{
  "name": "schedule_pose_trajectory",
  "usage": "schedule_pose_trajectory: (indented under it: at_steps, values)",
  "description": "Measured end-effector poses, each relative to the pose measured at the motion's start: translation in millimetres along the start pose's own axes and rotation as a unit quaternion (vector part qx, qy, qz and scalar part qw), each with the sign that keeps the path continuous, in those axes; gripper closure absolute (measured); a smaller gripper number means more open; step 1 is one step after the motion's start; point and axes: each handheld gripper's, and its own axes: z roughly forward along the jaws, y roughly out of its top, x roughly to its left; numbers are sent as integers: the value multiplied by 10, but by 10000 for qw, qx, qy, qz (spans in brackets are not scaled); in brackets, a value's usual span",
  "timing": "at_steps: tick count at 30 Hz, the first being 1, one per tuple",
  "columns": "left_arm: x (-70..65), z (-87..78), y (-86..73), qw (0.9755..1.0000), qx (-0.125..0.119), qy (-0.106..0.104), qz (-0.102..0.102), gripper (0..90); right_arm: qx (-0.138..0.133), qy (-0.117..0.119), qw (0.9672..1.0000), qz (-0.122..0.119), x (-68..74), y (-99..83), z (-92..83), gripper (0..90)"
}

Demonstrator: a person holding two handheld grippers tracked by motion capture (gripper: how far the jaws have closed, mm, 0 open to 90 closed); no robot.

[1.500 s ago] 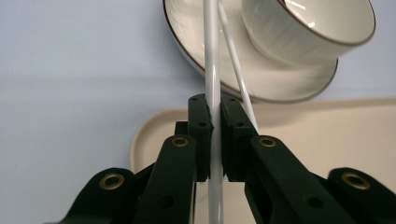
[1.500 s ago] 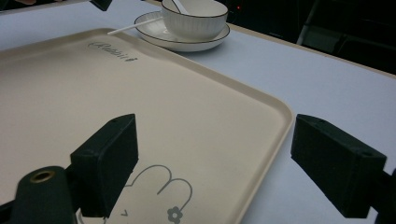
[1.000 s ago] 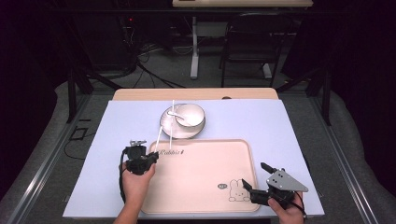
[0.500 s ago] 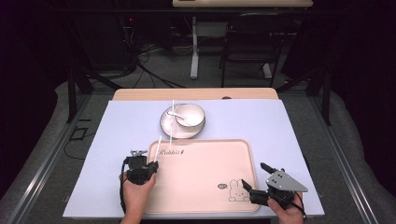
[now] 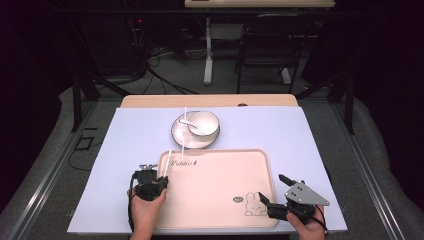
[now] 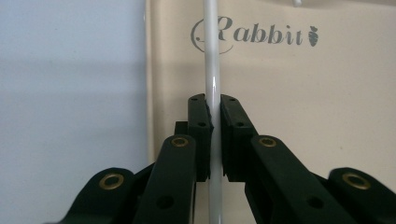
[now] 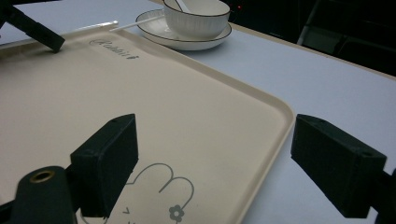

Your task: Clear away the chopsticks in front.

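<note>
We see the left gripper (image 5: 150, 181) at the near-left corner of the cream tray (image 5: 220, 200), its jaws pinching a thin white chopstick (image 6: 211, 70). In the left gripper view the two black pads press on the stick from either side, and the stick runs straight ahead over the tray's left part, across the first letter of the "Rabbit" lettering (image 6: 254, 35). In the high view the same stick slants from the jaws toward the far side, ending near that lettering.

A second white chopstick (image 5: 184, 131) lies farther off — it runs from the tray's far rim up across the plate (image 5: 179, 136). The plate carries a white bowl (image 5: 202, 123) with a spoon (image 5: 188, 121) in it, and stands on the pale blue table cover (image 5: 125, 135) just beyond the tray.

The right gripper (image 5: 272, 204) sits at the tray's near-right corner. Its jaws are spread wide — one over the printed rabbit (image 7: 163, 191), one outside the rim — with nothing between them.
</note>
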Motion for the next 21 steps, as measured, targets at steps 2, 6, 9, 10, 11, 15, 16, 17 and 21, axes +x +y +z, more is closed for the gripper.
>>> schedule_pose_trajectory:
  at_steps: [2, 6, 9, 10, 11, 15, 16, 17, 21]
  values:
    - [1, 3, 6, 10000, -1, 34, -7, 840, -5, -7, 10000, 8, -7, 0, -2, 145]
    - [-6, 7, 6, 10000, -5, 65, 55, 834, -15, -10, 10000, 30, -10, 0, -3, 145]
    - [-13, 12, 12, 9999, 4, 83, 100, 823, -3, 5, 10000, 16, -9, -1, 1, 146]
    - [-13, 11, 14, 9998, 10, 126, 123, 835, 2, 9, 10000, 17, -9, -1, 2, 145]
    - [-10, 11, 16, 9998, 14, 121, 131, 844, 1, 11, 10000, 18, -9, -1, 5, 146]
    - [-5, 11, 19, 9999, 6, 126, 106, 846, 6, 19, 10000, 33, -11, -1, 7, 145]
    - [-3, 11, 19, 9999, 1, 135, 103, 845, 4, 21, 10000, 32, -13, -1, 8, 145]
    - [-2, 11, 20, 9999, 3, 132, 100, 845, 3, 21, 10000, 31, -14, -2, 8, 146]
    - [5, 4, 29, 9999, -8, 86, 78, 811, 2, 19, 10000, 35, -16, -2, 8, 145]
